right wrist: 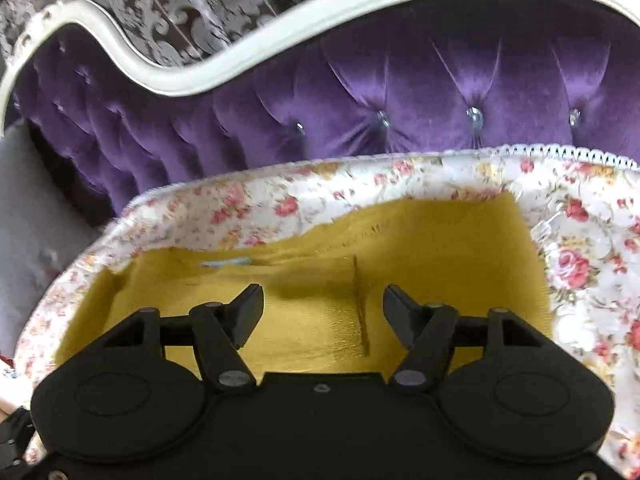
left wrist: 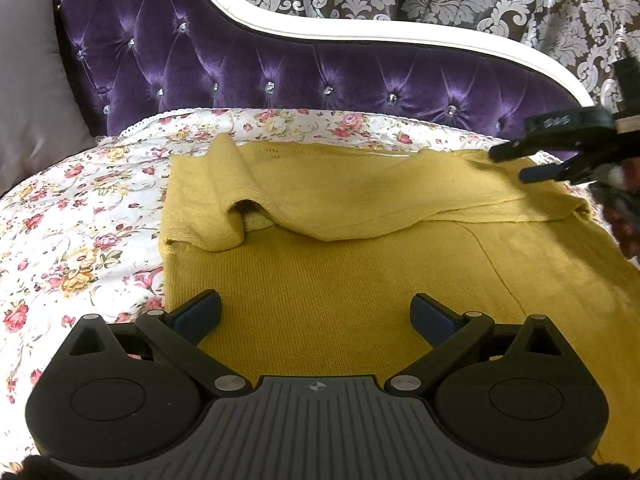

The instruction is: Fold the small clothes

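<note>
Mustard knit top (left wrist: 340,280) lies half-folded; both claws, left gripper (left wrist: 316,312) and right gripper (right wrist: 323,312), gape wide, holding nothing. Loose sleeve at 11 o'clock may unfold.

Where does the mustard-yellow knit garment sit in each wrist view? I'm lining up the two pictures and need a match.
Left wrist: the mustard-yellow knit garment fills the centre and right, one part folded over its far half, beneath the open left gripper.
Right wrist: the garment lies centre, beneath the open right gripper.
Shared landmark: the purple tufted sofa back beyond the floral sheet.
</note>
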Demonstrator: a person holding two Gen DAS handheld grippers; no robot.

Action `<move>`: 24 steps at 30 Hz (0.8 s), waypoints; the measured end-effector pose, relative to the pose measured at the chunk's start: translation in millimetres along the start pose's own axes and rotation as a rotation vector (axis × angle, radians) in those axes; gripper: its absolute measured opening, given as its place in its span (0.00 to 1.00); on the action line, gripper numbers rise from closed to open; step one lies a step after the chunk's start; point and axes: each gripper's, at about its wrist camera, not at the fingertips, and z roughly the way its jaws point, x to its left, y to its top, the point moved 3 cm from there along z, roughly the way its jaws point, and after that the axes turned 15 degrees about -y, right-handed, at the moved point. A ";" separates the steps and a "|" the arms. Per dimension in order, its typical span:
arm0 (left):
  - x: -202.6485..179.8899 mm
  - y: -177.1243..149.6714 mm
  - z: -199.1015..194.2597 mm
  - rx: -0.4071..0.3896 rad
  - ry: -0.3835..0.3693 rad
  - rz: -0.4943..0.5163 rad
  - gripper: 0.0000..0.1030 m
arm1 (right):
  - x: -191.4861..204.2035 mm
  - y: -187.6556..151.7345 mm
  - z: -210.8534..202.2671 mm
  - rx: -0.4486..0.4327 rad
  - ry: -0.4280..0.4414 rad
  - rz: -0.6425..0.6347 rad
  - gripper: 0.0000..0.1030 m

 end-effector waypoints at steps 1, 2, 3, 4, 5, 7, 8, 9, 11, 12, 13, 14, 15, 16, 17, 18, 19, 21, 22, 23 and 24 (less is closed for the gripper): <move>0.1 0.0 0.1 0.000 0.000 0.000 0.99 | 0.8 -0.9 4.7 0.002 -0.012 -0.004 0.67; 0.1 0.0 0.1 0.001 0.001 0.001 0.99 | 1.6 -2.5 8.9 0.006 -0.016 -0.009 0.60; -0.2 0.0 0.1 0.002 0.003 0.002 0.99 | 3.1 -4.0 12.0 0.010 -0.014 -0.019 0.56; -0.5 0.1 0.2 0.003 0.005 0.003 0.99 | 4.7 -5.2 12.2 0.005 -0.017 -0.037 0.37; -0.7 0.1 0.3 0.003 0.006 0.004 0.99 | 7.6 -5.5 11.5 0.005 -0.022 -0.058 0.14; -0.8 0.2 0.1 0.003 0.008 0.006 0.99 | 11.8 -4.3 2.6 -0.005 0.003 -0.067 0.13; -1.1 0.2 0.4 0.004 0.009 0.006 0.99 | 13.3 -1.4 -5.4 -0.024 0.023 -0.072 0.12; -1.3 0.1 0.2 0.003 0.009 0.006 0.99 | 14.4 2.7 -15.8 -0.052 0.039 -0.081 0.12; -1.1 0.3 0.1 0.003 0.008 0.005 0.99 | 13.2 14.2 -38.1 -0.106 0.027 -0.112 0.12; -1.0 0.3 0.1 0.003 0.008 0.005 0.99 | 10.3 19.7 -47.4 -0.128 0.010 -0.128 0.12; -0.9 0.3 0.2 0.003 0.008 0.004 0.99 | 4.9 24.6 -55.5 -0.148 -0.016 -0.147 0.12; -0.9 0.3 0.2 0.003 0.008 0.004 0.99 | -1.1 27.7 -59.5 -0.161 -0.064 -0.165 0.12; -1.3 0.4 0.3 0.003 0.010 0.006 0.99 | -8.8 29.8 -59.7 -0.166 -0.125 -0.177 0.12; -1.6 0.3 0.6 0.004 0.011 0.006 0.99 | -16.9 30.1 -57.4 -0.156 -0.168 -0.176 0.12; -1.6 0.3 0.6 0.004 0.012 0.007 0.99 | -24.9 29.0 -52.1 -0.134 -0.192 -0.169 0.12; -1.6 0.4 0.6 0.005 0.013 0.007 0.99 | -31.9 26.0 -45.2 -0.107 -0.206 -0.167 0.12; -1.6 0.4 0.7 0.005 0.013 0.008 0.99 | -35.7 22.1 -38.2 -0.082 -0.219 -0.175 0.12; -1.3 0.4 0.8 0.005 0.013 0.007 0.99 | -39.5 11.6 -22.9 -0.036 -0.240 -0.186 0.13; -1.2 0.5 0.8 0.005 0.013 0.007 0.99 | -40.8 6.1 -16.6 -0.016 -0.241 -0.186 0.16; -1.0 0.4 0.7 0.006 0.013 0.007 0.99 | -42.3 1.6 -11.9 -0.003 -0.259 -0.182 0.20; -0.9 0.3 0.7 0.005 0.013 0.006 0.99 | -43.6 -0.9 -10.7 -0.006 -0.290 -0.175 0.26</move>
